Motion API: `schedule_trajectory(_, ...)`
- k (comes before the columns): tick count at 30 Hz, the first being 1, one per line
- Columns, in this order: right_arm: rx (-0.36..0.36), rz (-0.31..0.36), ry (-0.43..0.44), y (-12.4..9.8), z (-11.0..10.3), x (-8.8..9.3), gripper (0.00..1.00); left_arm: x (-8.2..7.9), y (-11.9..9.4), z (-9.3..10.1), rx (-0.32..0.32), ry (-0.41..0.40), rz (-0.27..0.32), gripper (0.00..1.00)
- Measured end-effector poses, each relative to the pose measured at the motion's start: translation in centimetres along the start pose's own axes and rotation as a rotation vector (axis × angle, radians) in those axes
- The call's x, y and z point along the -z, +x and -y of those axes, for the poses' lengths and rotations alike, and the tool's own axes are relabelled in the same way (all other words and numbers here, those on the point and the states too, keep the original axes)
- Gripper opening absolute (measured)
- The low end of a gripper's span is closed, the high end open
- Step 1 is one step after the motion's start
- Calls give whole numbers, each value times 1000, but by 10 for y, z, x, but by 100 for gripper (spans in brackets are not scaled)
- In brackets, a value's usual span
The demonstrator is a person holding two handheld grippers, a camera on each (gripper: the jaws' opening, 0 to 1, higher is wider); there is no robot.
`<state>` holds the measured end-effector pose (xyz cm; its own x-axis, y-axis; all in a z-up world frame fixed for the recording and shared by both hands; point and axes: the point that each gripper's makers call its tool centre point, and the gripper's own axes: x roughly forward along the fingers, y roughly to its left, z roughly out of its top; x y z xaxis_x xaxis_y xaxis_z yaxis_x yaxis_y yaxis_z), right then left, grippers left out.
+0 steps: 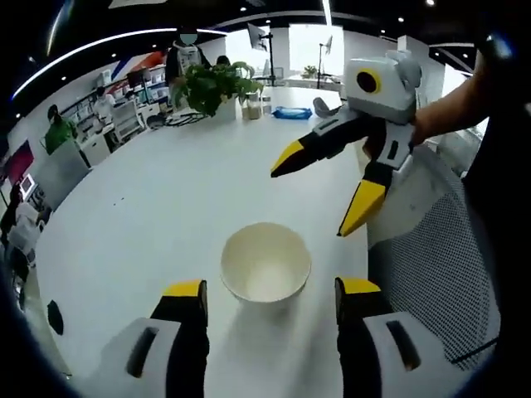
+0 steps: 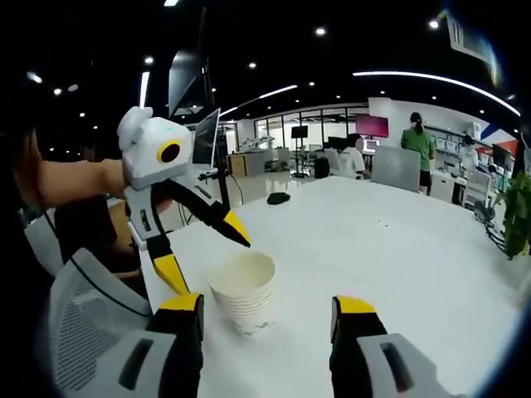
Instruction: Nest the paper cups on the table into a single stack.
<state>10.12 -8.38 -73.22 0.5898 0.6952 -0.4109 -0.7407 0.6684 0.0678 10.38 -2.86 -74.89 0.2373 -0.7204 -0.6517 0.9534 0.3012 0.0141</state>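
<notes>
Plenty of bare white table (image 1: 166, 207) all round the nested paper cups (image 1: 265, 264). Only the mesh chair (image 1: 448, 257) crowds one edge, and a potted plant (image 1: 214, 85) sits way off at the far end.

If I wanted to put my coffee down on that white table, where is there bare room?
Most of the table is bare, from the paper cup stack back to the potted plant. It is crowded at the stack, between the left gripper and right gripper, beside the mesh chair.
</notes>
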Motion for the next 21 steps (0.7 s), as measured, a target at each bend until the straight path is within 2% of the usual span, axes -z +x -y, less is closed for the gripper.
schedule_trajectory(5, -26, -17, -17, 7, -4, 5, 61, 13, 12, -2, 7, -23, -13, 58)
schedule_trajectory(8, -35, -18, -21, 11, -5, 5, 61, 14, 17, -7, -5, -30, 3, 57)
schedule_trajectory(12, -47, -9, -36, 19, -7, 2, 60, 11, 25, -3, 9, -18, 31, 56)
schedule_trajectory(18, -78, -24, -43, 30, -12, 6, 60, 22, 35, -4, 31, -5, 16, 56)
schedule_trajectory(21, -91, -31, -39, 36, -15, 8, 59, 27, 40, -7, 32, -8, 24, 53)
